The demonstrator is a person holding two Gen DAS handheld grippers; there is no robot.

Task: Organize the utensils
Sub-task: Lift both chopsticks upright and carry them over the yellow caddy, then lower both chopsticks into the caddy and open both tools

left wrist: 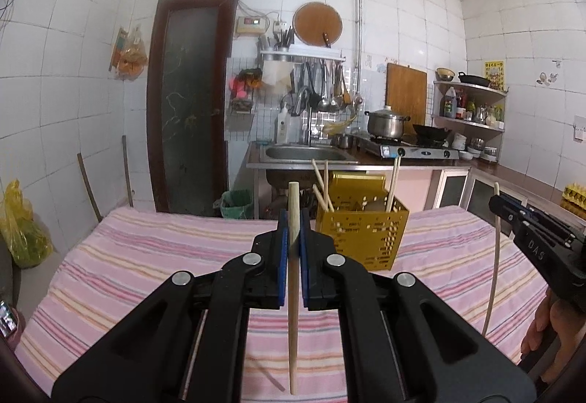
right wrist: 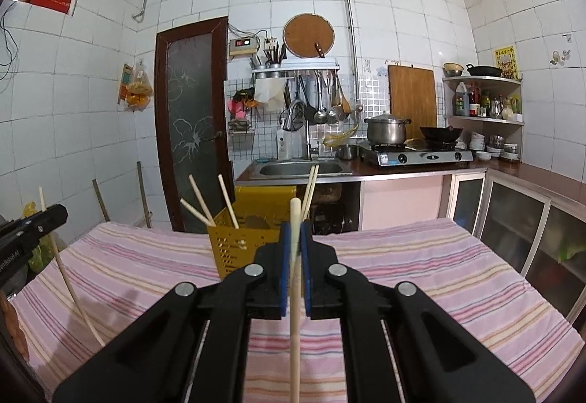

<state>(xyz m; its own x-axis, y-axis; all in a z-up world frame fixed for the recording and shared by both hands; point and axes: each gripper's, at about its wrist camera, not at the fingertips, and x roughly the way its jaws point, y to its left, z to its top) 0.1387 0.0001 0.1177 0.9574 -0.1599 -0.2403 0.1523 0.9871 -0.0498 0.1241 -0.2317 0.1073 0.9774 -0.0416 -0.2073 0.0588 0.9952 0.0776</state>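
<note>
A yellow perforated utensil holder (left wrist: 362, 231) stands on the striped tablecloth (left wrist: 146, 256) with several chopsticks (left wrist: 322, 183) sticking out of it. My left gripper (left wrist: 293, 223) is shut on a wooden chopstick (left wrist: 293, 311) held nearly upright, just left of the holder. At the right edge of that view is my right gripper (left wrist: 498, 207), pinching a pale chopstick (left wrist: 492, 278). In the right wrist view my right gripper (right wrist: 295, 232) is shut on that upright chopstick (right wrist: 295, 329), with the holder (right wrist: 234, 249) just behind and to the left. The left gripper (right wrist: 55, 214) and its chopstick (right wrist: 73, 293) show at the left edge.
The table's far edge lies just behind the holder. Beyond it are a sink (left wrist: 306, 152), a stove with a pot (left wrist: 386, 123) and wok, a dark door (left wrist: 186, 103) and cabinets (right wrist: 512, 227) on the right. A person's hand (left wrist: 542, 329) grips the right tool.
</note>
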